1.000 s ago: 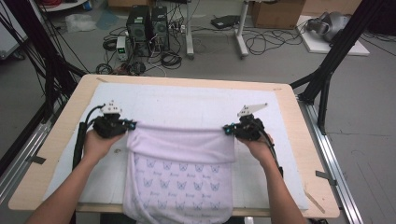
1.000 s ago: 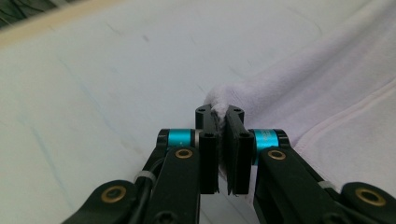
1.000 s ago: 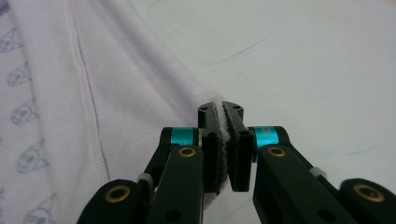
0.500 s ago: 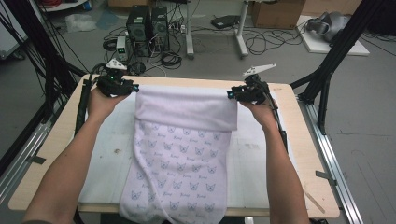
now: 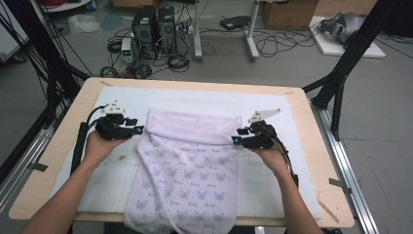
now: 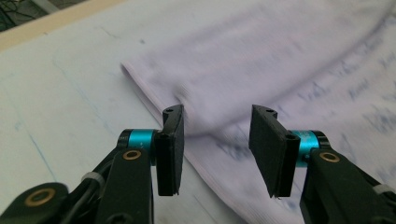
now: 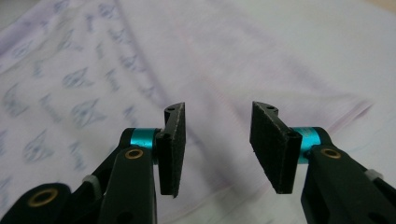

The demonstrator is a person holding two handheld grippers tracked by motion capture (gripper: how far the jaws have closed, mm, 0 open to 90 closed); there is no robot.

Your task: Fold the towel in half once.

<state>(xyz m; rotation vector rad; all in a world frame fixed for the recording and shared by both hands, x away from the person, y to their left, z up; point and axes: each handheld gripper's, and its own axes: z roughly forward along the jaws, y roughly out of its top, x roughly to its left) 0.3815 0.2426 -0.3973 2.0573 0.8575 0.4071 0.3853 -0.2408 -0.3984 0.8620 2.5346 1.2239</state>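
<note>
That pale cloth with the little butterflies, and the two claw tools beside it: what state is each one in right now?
Cloth: lying flat on the white mat, far edge folded over, near end hanging off the table's front edge, held by nothing.
Left gripper: jaws open, just been opening, nothing pinched, at the cloth's left edge.
Right gripper: jaws open, just been opening, nothing pinched, at the cloth's right edge.

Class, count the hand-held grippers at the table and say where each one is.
2. The left hand-held gripper sits at the left edge of the butterfly-print garment; the right hand-held gripper sits at its right edge. Both stand open, clear of the cloth.
</note>
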